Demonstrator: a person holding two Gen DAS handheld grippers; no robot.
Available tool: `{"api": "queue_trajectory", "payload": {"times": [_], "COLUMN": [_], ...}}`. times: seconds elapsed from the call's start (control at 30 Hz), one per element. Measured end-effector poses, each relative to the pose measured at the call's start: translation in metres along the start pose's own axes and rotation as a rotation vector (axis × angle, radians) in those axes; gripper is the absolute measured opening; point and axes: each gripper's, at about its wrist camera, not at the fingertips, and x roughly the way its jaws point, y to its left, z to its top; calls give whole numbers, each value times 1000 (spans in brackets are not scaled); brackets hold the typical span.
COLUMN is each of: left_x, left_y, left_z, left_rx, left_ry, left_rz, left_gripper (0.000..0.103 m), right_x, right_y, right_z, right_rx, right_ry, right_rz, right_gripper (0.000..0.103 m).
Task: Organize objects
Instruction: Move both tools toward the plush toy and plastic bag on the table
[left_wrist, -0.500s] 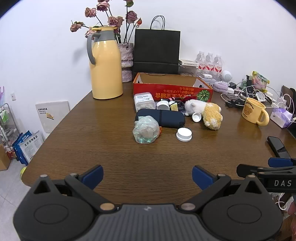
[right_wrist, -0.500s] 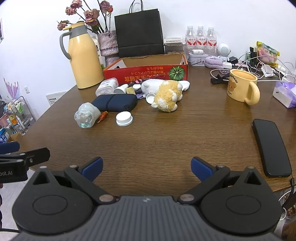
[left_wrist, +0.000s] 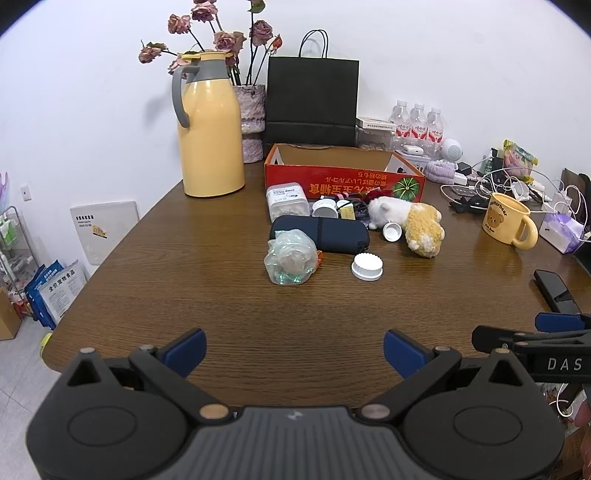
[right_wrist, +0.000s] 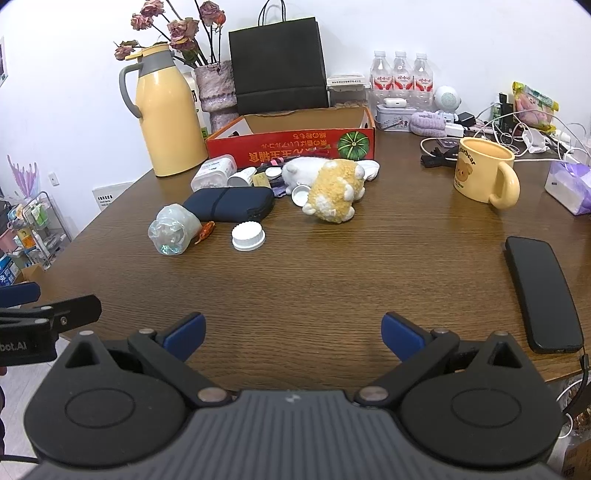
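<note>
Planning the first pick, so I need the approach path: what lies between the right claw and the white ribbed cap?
Nothing: the right wrist view shows only bare wooden table between the open right claw and the white ribbed cap.

A lived-in home or small office: ahead of the gripper, a wooden bench (left_wrist: 207, 280) carries a thermos (left_wrist: 210, 129), dried roses (left_wrist: 221, 37), 3 water bottles (left_wrist: 417, 125) and tangled charger cables (left_wrist: 517, 181).

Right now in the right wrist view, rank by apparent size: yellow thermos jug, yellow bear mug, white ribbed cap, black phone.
1. Yellow thermos jug
2. Black phone, though nearness inflates it
3. Yellow bear mug
4. White ribbed cap
</note>
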Motion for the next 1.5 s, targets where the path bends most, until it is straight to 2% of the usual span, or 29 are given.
{"api": "queue_trajectory", "payload": {"times": [0.63, 0.77, 0.87, 0.93, 1.0, 1.1, 1.2, 1.3, 1.37, 1.43, 1.5], "left_x": [3, 11, 20, 27, 33, 38, 54, 83, 108, 133, 158], "left_y": [-2, 3, 9, 10, 14, 19, 24, 27, 26, 23, 22], "left_z": [1, 4, 7, 9, 12, 17, 25, 38, 46, 53, 59], "left_rx": [21, 1, -21, -21, -27, -27, 1, -18, -21, -14, -15], "left_ry": [2, 21, 33, 38, 23, -43, -93, -77, -63, -44, -4], "left_rz": [6, 7, -1, 19, 10, -16, -30, -69, -102, -109, -84], "left_gripper": [102, 102, 101, 101, 101, 101, 102, 101, 99, 99, 87], "right_x": [-1, 1, 9, 16, 23, 26, 33, 60, 79, 98, 121], "right_y": [1, 4, 6, 4, 2, -1, -7, -14, -17, -19, -21], "right_z": [1, 3, 6, 8, 10, 14, 14, 25, 36, 49, 65], "right_rx": [-16, -24, -36, -33, -23, -14, -9, -41, -22, -23, -36], "right_ry": [-6, -36, -27, -11, -3, -71, -212, -150, -146, -136, -141], "right_rz": [14, -2, -7, 1, 7, -23, -69, -41, -105, -127, -122], "right_gripper": [103, 103, 103, 103, 103, 103, 103, 103, 103, 103, 103]}}
